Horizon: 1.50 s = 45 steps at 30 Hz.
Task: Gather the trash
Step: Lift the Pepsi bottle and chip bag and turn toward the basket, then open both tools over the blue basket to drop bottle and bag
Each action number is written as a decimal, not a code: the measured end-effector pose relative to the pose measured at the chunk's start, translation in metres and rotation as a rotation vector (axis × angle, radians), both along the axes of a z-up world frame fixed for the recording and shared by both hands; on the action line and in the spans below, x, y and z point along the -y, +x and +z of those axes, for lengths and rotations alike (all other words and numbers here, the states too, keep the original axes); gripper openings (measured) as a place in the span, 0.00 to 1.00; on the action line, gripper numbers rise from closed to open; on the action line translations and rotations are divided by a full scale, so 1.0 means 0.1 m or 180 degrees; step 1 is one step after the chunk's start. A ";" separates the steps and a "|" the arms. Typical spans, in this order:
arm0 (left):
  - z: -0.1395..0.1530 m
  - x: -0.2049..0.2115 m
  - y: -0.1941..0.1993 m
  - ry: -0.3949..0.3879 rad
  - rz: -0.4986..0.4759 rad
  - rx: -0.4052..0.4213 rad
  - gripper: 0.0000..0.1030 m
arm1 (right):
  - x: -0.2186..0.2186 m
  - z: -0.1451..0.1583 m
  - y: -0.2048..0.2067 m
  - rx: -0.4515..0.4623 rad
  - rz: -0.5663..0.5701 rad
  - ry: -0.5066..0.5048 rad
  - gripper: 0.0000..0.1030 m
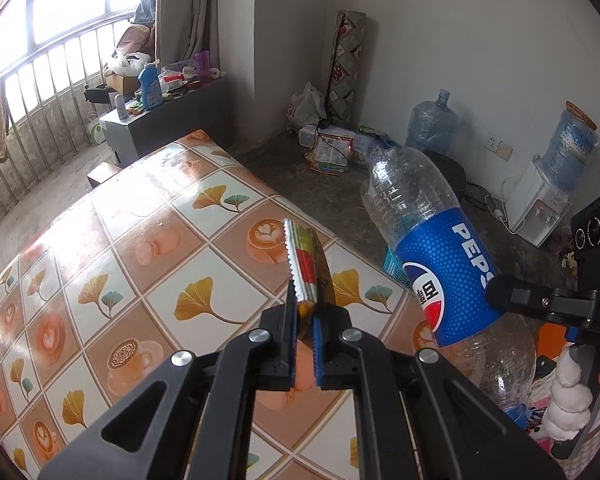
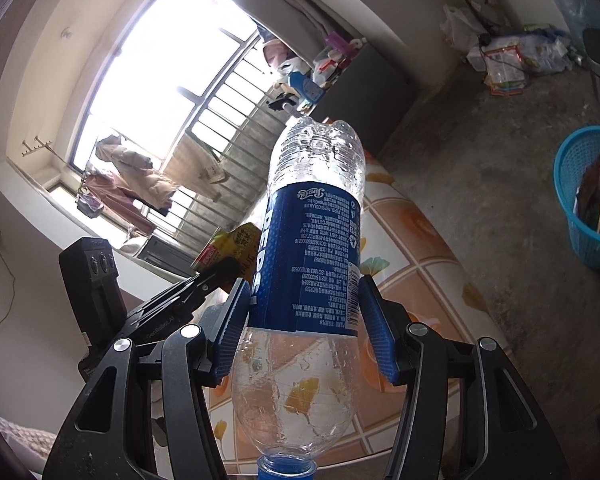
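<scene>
Your right gripper (image 2: 306, 320) is clamped on an empty clear plastic bottle (image 2: 312, 240), pads pressing both sides of the blue label band. The bottle runs forward along the fingers: blue cap back toward your wrist, base pointing away and up. Label reads "PEPSI" in white capitals, with a small Pepsi script logo, a block of fine Chinese print and a barcode strip; the fine print is too small to read. From the left wrist view the same label shows "PEPS" plus the red-white-blue globe with Chinese characters across it.

Your left gripper (image 1: 304, 320) is pinched tight on a snack wrapper (image 1: 306, 268); the wrapper stands up out of the fingertips, its serrated edge on the left side. It has red, white and green stripes on one face, yellow on the other. Yellow face carries Chinese characters, not legible.

The bottle sits just right of the left gripper's tips, close beside the wrapper; I can't tell if they touch.

Both tools hang over a table (image 1: 112, 240) with a ginkgo-leaf and coffee-cup tile cloth. A blue mesh basket (image 2: 584, 200) stands on the floor well ahead and right of your right gripper, with some dark and red packets already in it.
</scene>
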State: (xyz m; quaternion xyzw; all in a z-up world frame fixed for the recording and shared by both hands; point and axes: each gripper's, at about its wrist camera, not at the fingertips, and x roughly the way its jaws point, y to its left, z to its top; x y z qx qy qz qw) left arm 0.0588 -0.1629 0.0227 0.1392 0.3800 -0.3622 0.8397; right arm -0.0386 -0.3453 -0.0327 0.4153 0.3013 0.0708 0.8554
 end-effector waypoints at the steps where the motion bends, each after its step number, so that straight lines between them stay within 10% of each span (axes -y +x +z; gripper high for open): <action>1: 0.00 0.03 0.00 0.0006 -0.0016 0.0005 0.05 | 0.03 -0.01 -0.02 0.0012 -0.0014 0.0007 0.51; 21: -0.03 0.93 0.05 0.0085 -0.0503 0.0016 0.06 | 0.64 -0.15 -0.34 0.0137 -0.0563 0.0406 0.51; 33: -0.28 2.14 0.21 0.0026 -0.1063 -0.0516 0.06 | 1.18 -0.25 -0.75 0.0166 -0.1320 0.0454 0.51; 43: -0.77 3.51 0.23 0.0192 -0.1500 -0.0938 0.07 | 1.98 -0.95 -1.00 -0.0379 -0.2232 0.1099 0.52; 45: -0.93 3.87 0.26 0.0208 -0.1608 -0.1059 0.34 | 2.28 -1.17 -0.89 -0.0532 -0.2328 0.1302 0.55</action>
